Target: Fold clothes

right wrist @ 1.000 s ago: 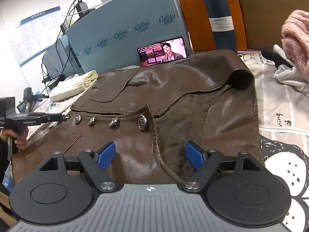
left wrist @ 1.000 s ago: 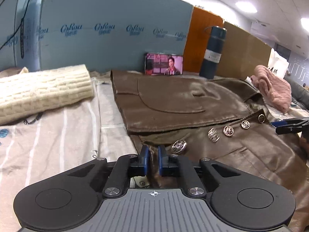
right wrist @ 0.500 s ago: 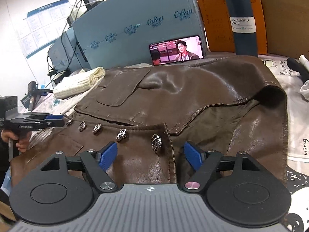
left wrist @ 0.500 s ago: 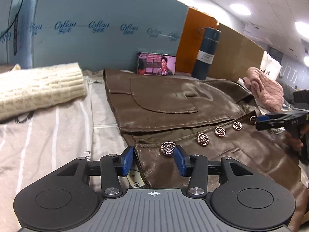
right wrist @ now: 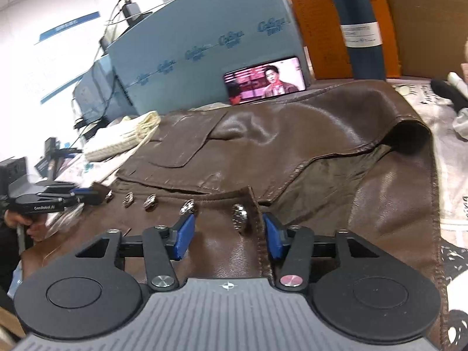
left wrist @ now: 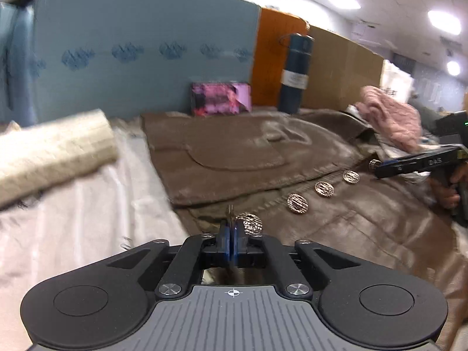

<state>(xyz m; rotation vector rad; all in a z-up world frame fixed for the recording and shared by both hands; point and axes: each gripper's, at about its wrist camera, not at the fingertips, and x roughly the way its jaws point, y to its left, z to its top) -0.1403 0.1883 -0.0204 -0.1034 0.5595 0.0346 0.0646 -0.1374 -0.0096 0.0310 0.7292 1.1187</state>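
Note:
A brown leather jacket [left wrist: 234, 152] with a row of silver buttons [left wrist: 297, 203] lies spread on the bed; it also shows in the right wrist view [right wrist: 292, 146]. My left gripper [left wrist: 233, 234] is shut on the jacket's front hem edge beside the lowest button. My right gripper [right wrist: 228, 232] is open, its blue pads either side of the front edge near the top button [right wrist: 239, 218], low over the leather. The right gripper shows in the left view [left wrist: 421, 162], the left one in the right view [right wrist: 58, 199].
A rolled cream knit [left wrist: 52, 152] lies at the left, a pink garment [left wrist: 392, 114] at the right. A phone [right wrist: 264, 80] showing video and a dark blue bottle [left wrist: 295, 73] stand against the blue board behind the jacket. Pale striped sheet [left wrist: 87, 219] lies to the left.
My left gripper opened half a second ago and has now shut on the jacket's hem edge. My right gripper moved forward and down so its open pads straddle the front edge.

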